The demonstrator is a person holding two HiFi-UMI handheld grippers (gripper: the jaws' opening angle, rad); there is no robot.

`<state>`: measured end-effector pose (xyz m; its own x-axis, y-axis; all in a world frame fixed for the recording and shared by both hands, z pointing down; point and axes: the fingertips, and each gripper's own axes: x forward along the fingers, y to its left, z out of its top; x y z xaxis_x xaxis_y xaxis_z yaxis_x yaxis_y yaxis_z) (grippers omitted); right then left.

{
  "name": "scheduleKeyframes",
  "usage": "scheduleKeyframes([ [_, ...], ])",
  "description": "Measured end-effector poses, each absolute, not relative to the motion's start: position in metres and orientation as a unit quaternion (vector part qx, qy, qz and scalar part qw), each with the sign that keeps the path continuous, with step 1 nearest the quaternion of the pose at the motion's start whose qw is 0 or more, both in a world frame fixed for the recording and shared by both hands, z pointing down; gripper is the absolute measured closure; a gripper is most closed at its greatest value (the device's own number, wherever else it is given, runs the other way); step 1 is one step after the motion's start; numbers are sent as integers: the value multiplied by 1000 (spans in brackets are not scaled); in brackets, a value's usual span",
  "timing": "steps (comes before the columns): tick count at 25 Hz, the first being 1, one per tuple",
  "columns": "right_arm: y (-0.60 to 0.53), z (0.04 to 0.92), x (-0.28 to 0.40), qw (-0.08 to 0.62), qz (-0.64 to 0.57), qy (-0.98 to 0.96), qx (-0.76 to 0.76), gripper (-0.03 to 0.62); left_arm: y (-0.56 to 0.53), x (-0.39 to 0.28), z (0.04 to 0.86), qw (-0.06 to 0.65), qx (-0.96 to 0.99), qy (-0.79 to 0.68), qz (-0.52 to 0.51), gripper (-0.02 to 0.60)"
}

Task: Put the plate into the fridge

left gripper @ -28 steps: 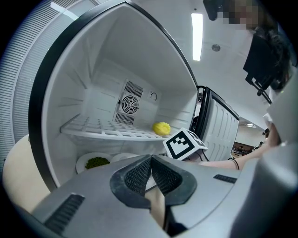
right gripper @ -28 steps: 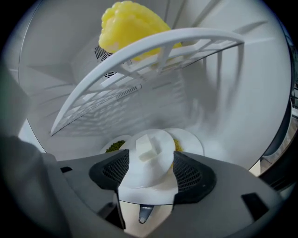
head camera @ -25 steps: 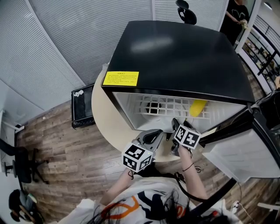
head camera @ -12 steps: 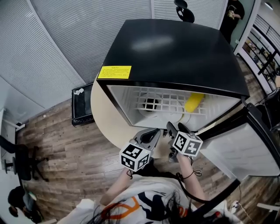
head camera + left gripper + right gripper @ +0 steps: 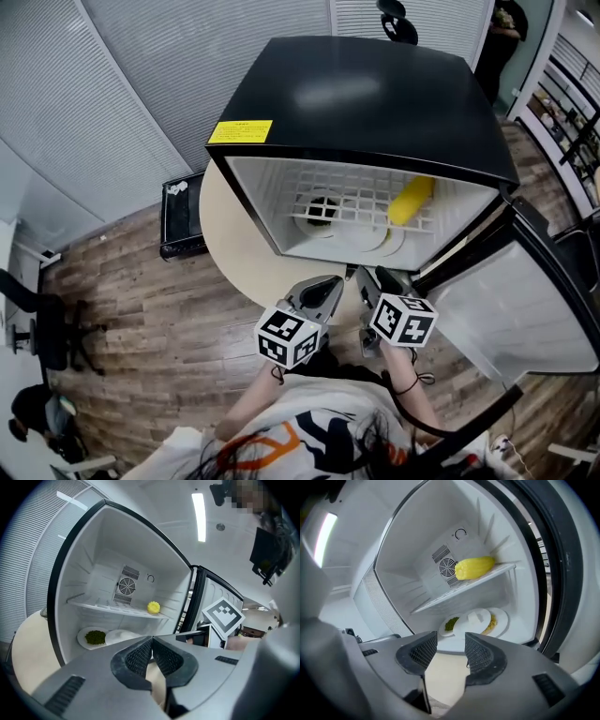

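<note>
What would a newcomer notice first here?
The black fridge, door swung open, stands on a round table. Inside, a yellow corn cob lies on the wire shelf, with plates on the floor below. Out front hover the left gripper, shut and empty, and the right gripper, closing its fingers on nothing.

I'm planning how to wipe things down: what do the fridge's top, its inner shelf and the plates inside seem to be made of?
Fridge's top: glossy black, probably painted metal or plastic; it mirrors a soft patch of light.
Inner shelf: white coated wire, judging by its open grid.
Plates: smooth white, ceramic or melamine; the look leaves that open.
</note>
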<state>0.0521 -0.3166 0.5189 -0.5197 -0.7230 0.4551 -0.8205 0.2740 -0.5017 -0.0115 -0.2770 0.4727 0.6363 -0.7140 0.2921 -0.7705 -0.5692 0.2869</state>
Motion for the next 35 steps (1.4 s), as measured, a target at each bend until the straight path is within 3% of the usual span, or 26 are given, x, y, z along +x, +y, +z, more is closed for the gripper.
scheduleKeyframes([
  [15,-218,514,71,91,329,-838,426,399,-179,1,491,235,836,-493,55,568],
  [35,-169,500,54,60,332,-830,445,442,-117,-13,489,228,846,-474,86,569],
])
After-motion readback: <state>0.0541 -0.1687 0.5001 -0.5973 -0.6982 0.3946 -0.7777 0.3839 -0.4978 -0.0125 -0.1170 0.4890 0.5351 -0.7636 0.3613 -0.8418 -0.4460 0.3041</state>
